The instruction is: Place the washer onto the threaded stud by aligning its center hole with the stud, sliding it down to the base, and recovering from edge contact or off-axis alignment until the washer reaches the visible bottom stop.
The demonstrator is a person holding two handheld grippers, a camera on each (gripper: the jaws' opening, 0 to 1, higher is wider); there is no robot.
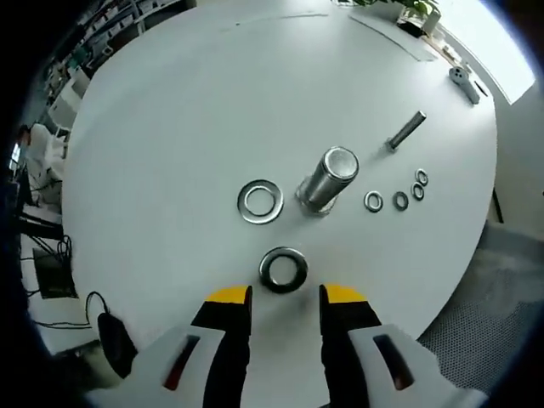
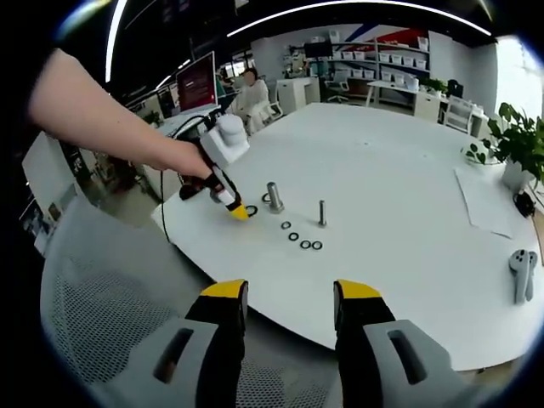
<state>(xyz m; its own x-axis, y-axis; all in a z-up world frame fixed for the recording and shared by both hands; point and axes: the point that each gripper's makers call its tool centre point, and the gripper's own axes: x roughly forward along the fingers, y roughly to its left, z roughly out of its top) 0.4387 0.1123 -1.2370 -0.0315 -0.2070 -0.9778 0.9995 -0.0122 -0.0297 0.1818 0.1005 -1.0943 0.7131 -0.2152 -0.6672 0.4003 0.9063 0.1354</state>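
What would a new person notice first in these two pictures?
In the left gripper view, the open left tongs hover just short of a dark washer lying on the white round table. Behind it stands a shiny metal cylinder, with a larger flat washer lying beside it.

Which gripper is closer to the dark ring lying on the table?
Left. The left gripper hovers open right over the dark ring, jaws just short of it. The right gripper hangs open off the table's edge, far back.
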